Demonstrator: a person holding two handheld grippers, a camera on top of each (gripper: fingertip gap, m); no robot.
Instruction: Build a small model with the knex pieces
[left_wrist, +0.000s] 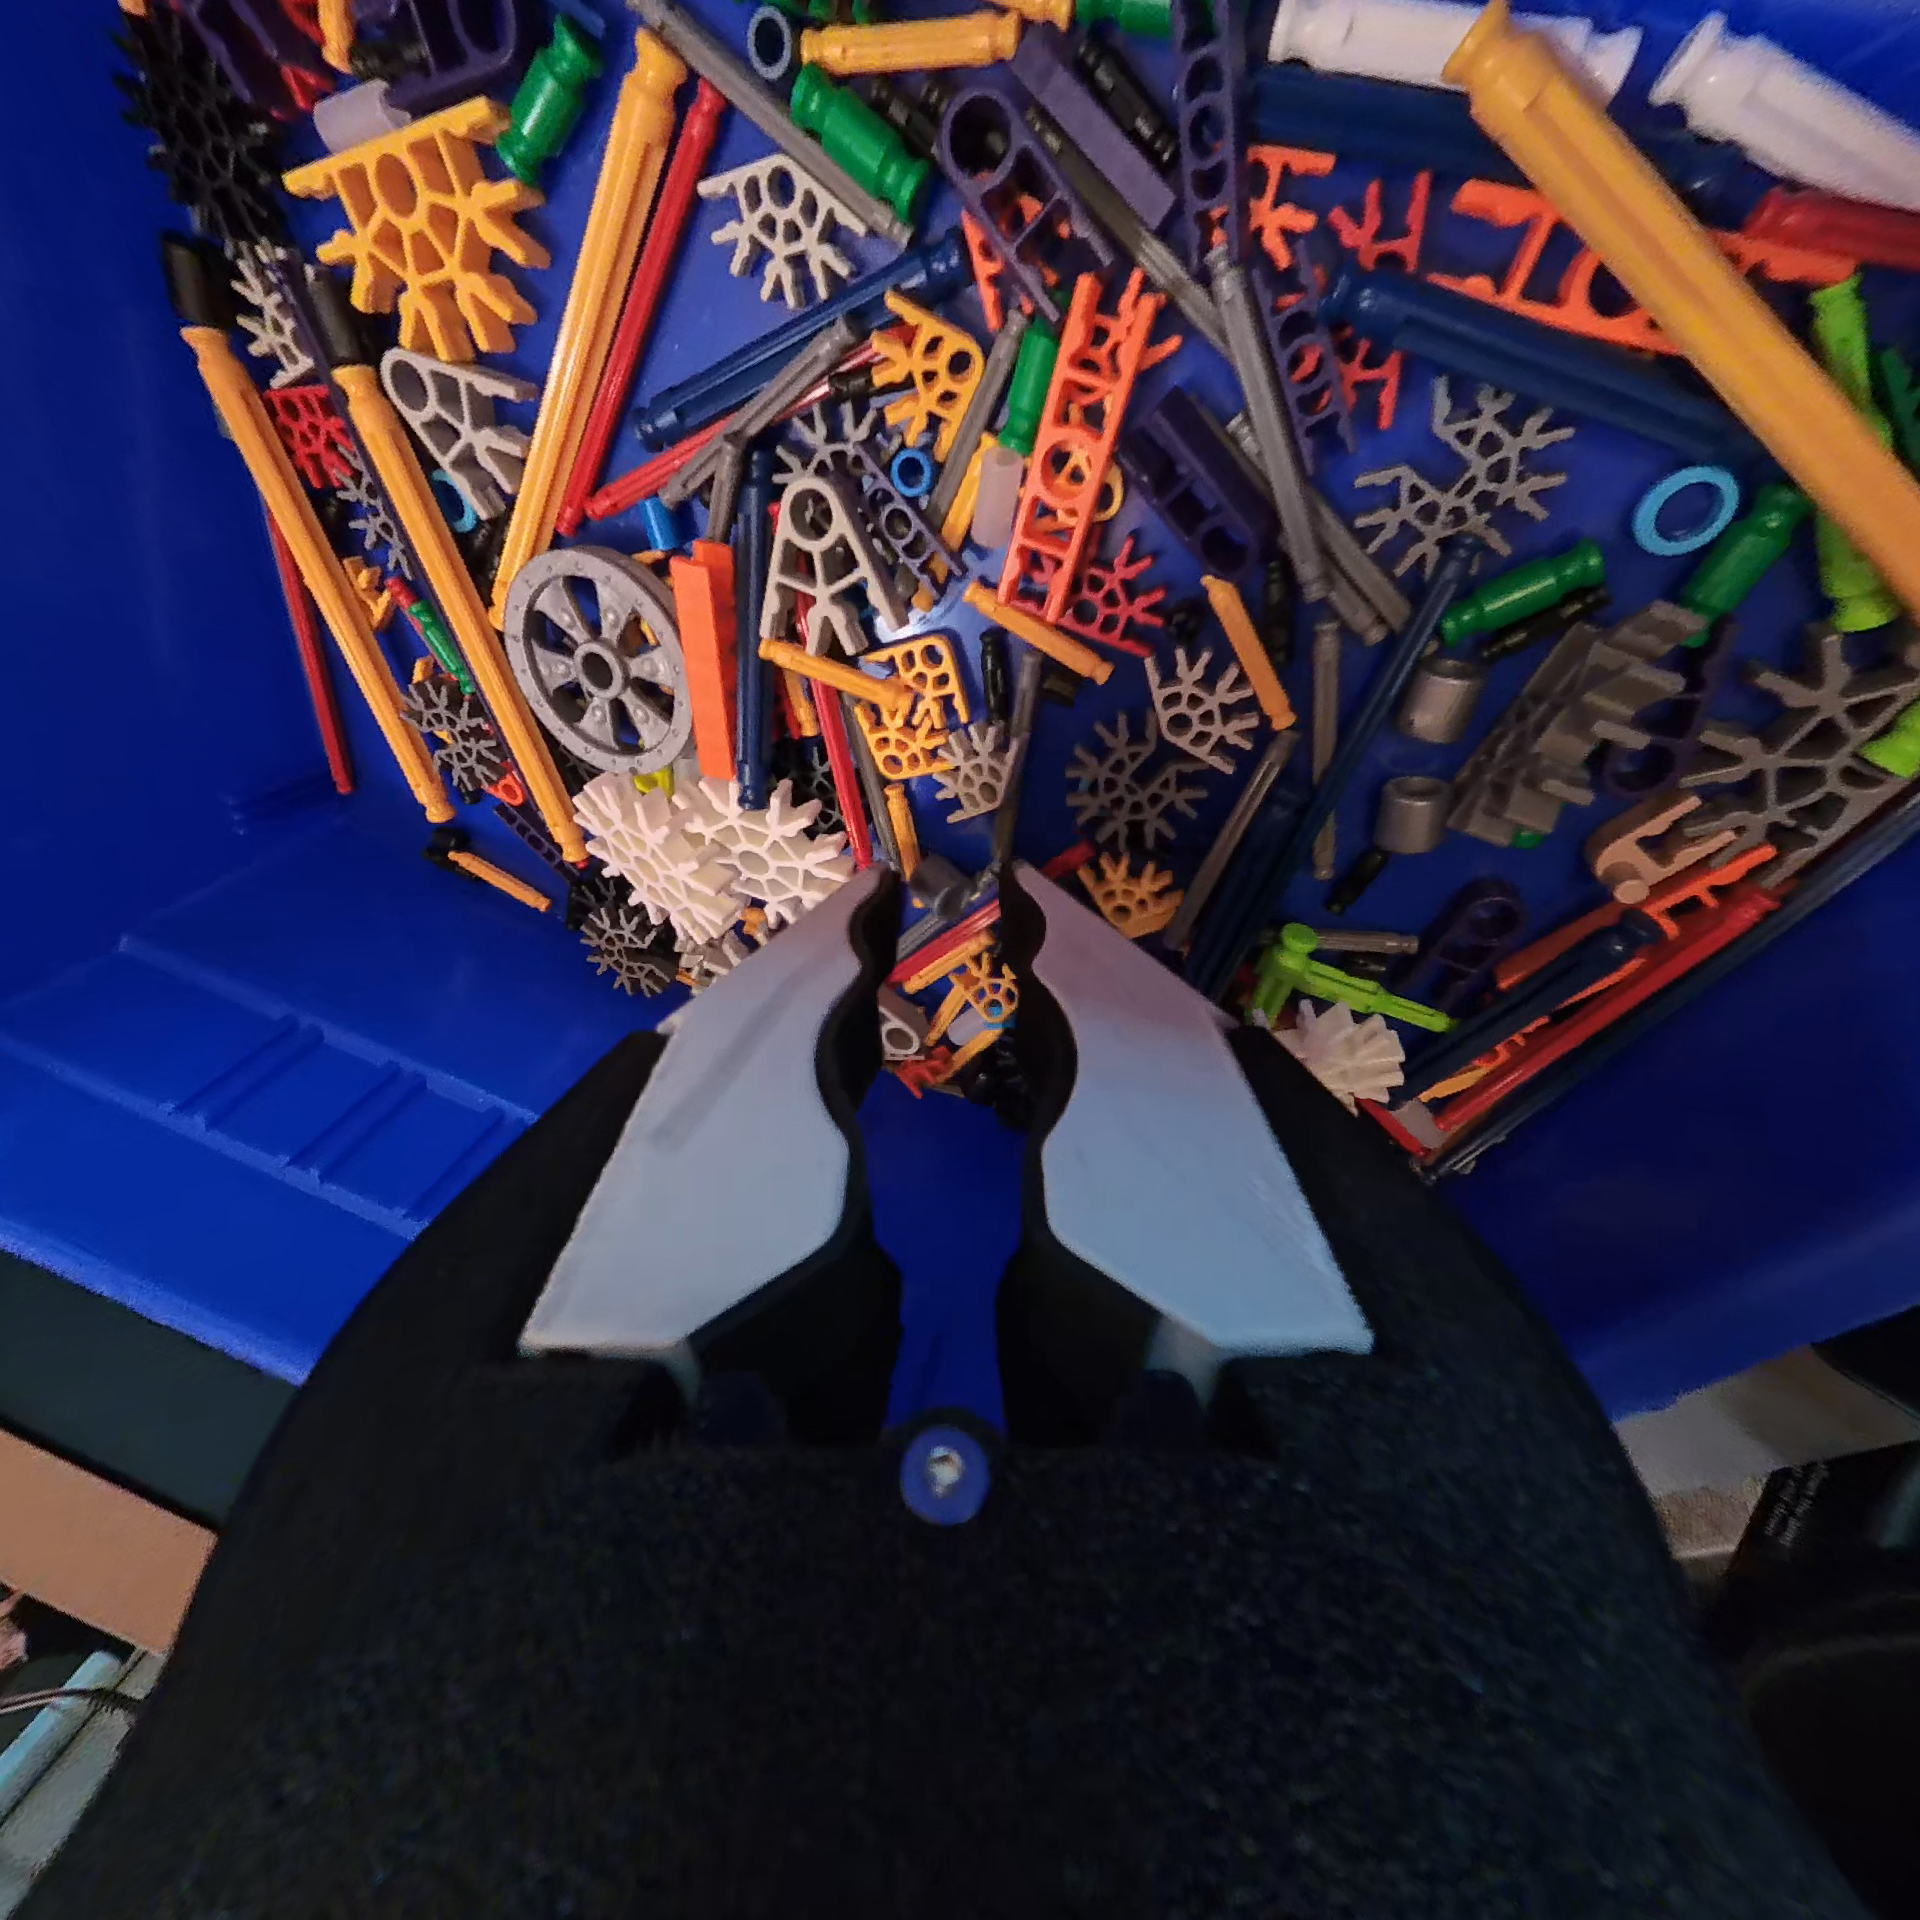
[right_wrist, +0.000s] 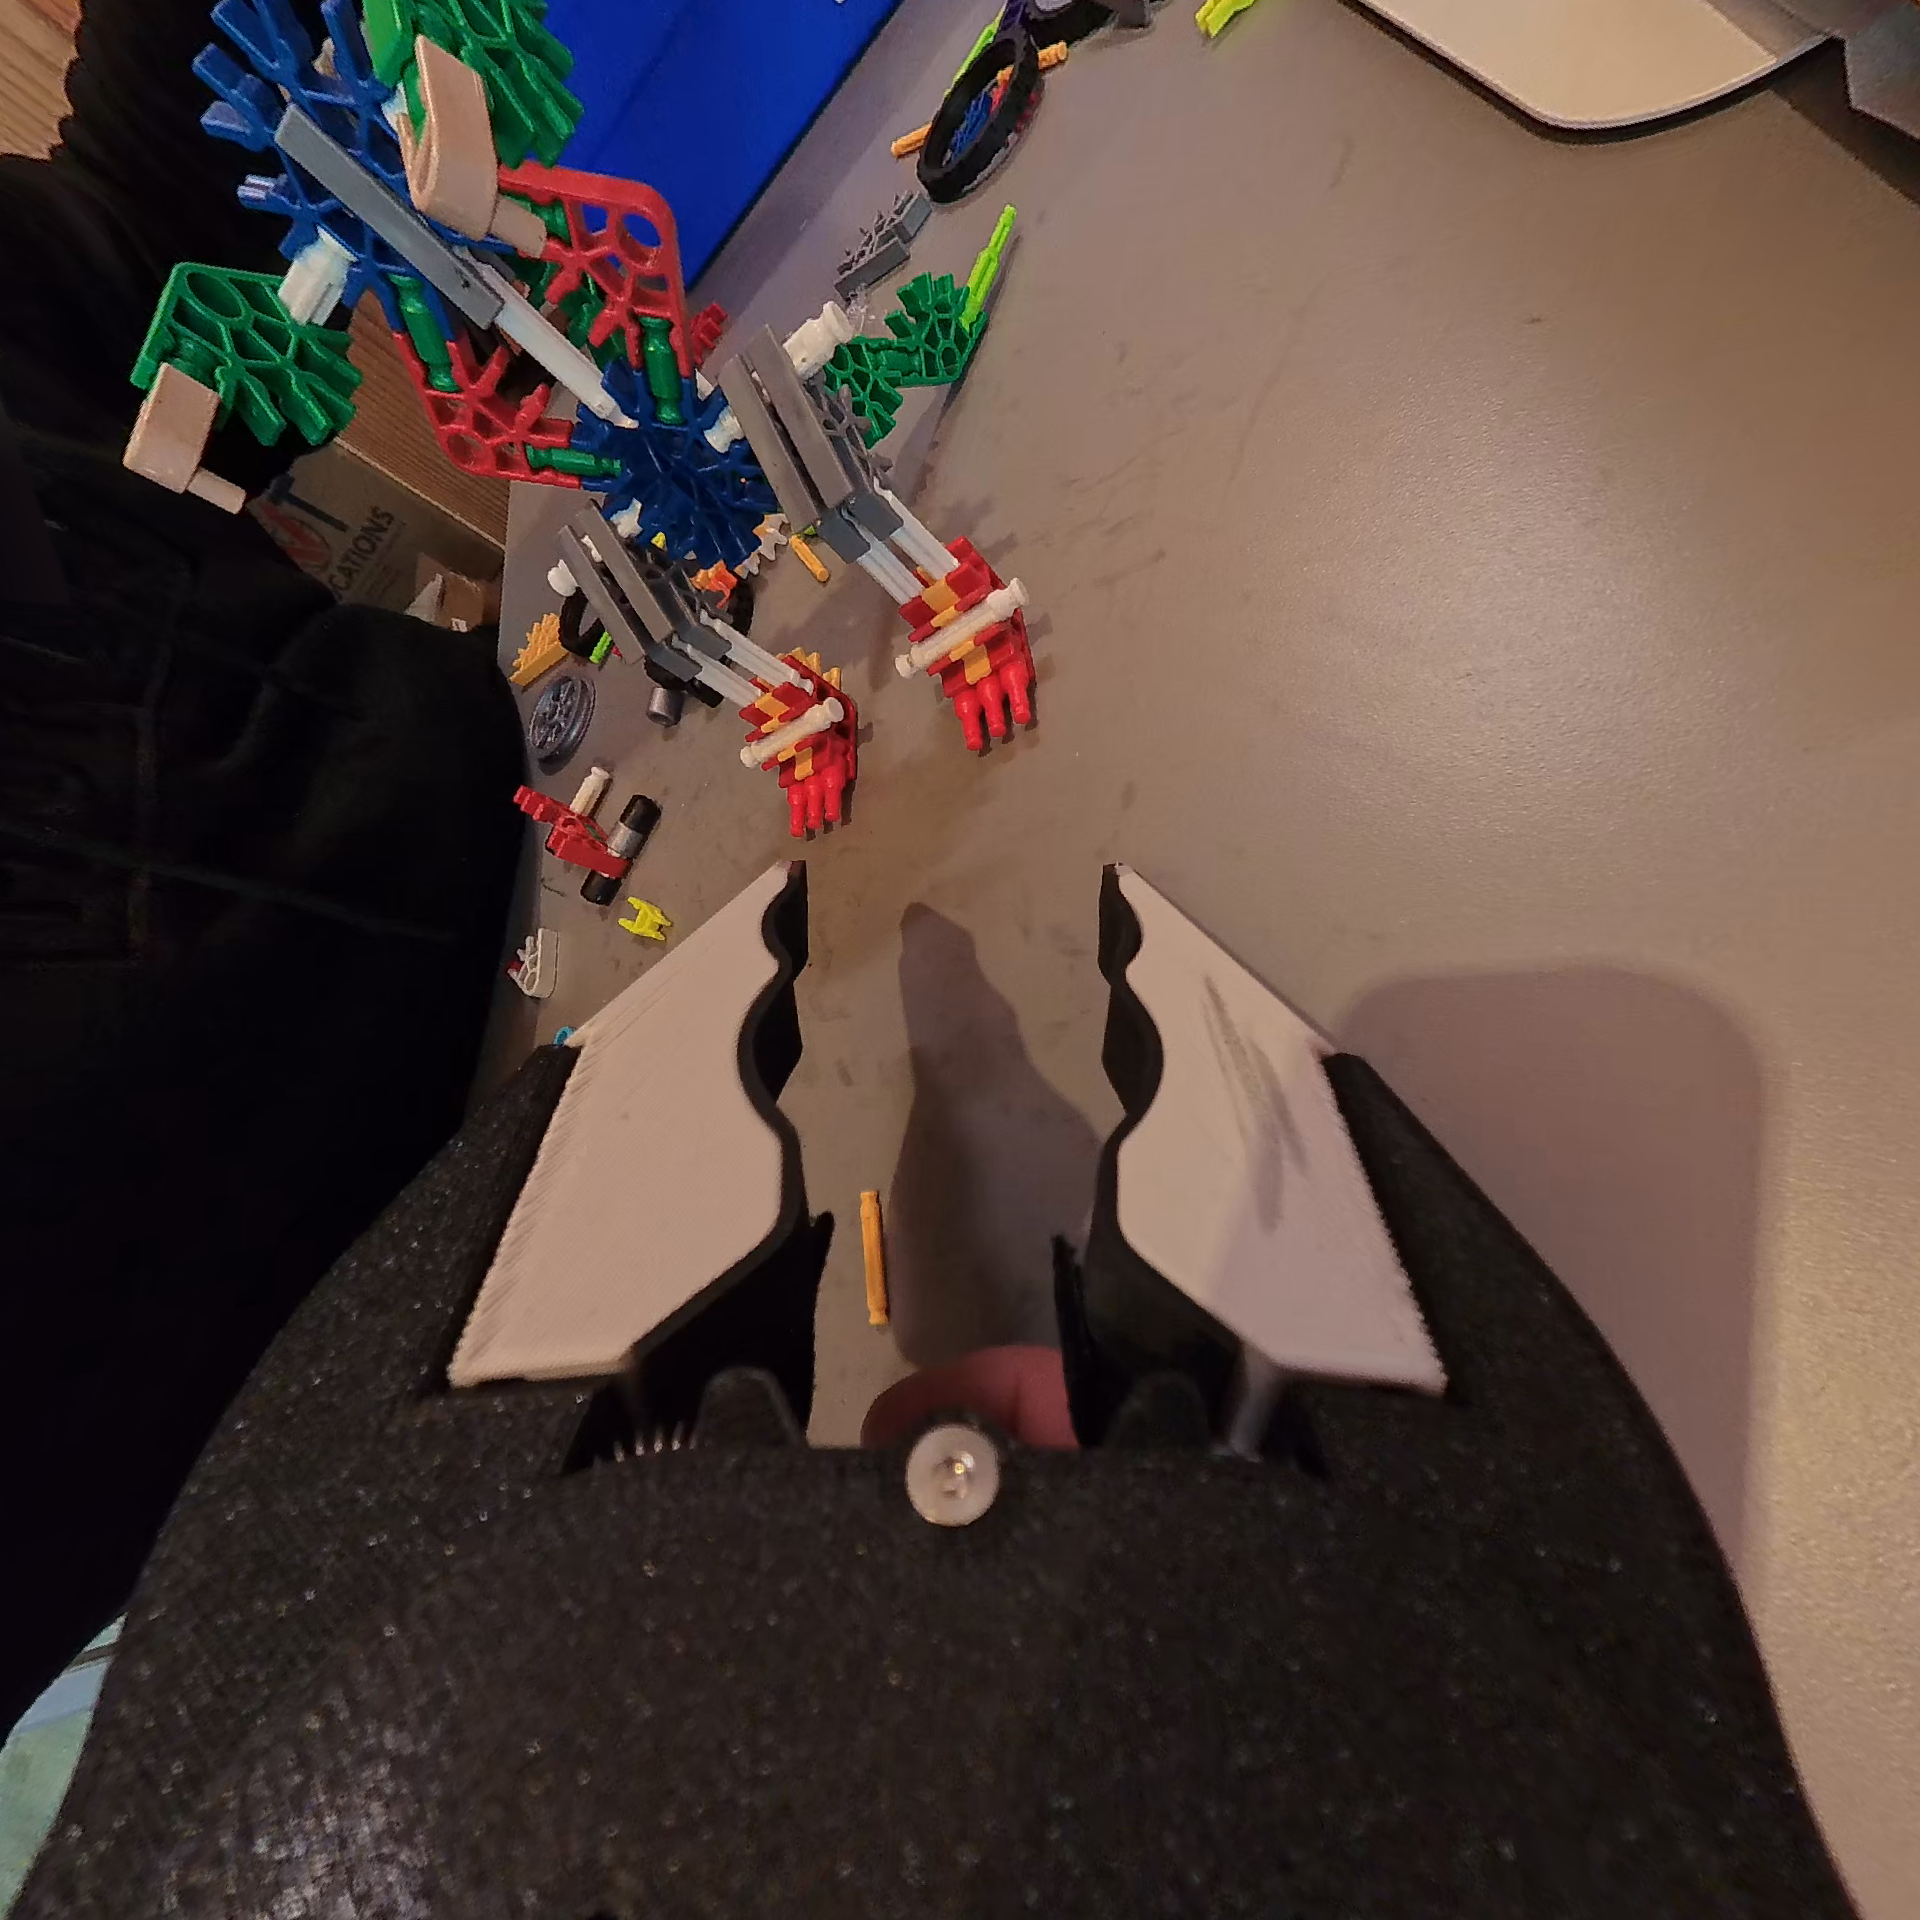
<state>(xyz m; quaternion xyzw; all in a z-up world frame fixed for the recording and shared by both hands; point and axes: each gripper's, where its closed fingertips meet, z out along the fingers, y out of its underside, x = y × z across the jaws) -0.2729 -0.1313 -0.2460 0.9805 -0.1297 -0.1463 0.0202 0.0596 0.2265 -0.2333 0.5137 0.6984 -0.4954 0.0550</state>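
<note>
My left gripper (left_wrist: 951, 883) hangs over a blue bin (left_wrist: 260, 987) full of loose plastic construction pieces. Its jaws stand a little apart, with a small tangle of orange and red pieces (left_wrist: 966, 997) showing between them below; nothing is clearly gripped. A thin dark rod (left_wrist: 1016, 758) runs up from the right fingertip. White snowflake connectors (left_wrist: 717, 852) lie just left of the tips. My right gripper (right_wrist: 954, 868) is wide open and empty above a grey table (right_wrist: 1403, 623). A built model (right_wrist: 644, 436) with two red-tipped legs (right_wrist: 971, 644) stands just beyond its tips.
In the bin lie a grey spoked wheel (left_wrist: 603, 665), long yellow rods (left_wrist: 1683, 281) and an orange ladder piece (left_wrist: 1081, 447). On the table are a short orange rod (right_wrist: 873, 1257) between the right fingers, small loose parts (right_wrist: 582, 821) at left, and a black tyre (right_wrist: 982, 125) farther off. The right gripper is farther from the orange ladder piece (left_wrist: 1081, 447), some 40 cm, than the left, some 7 cm.
</note>
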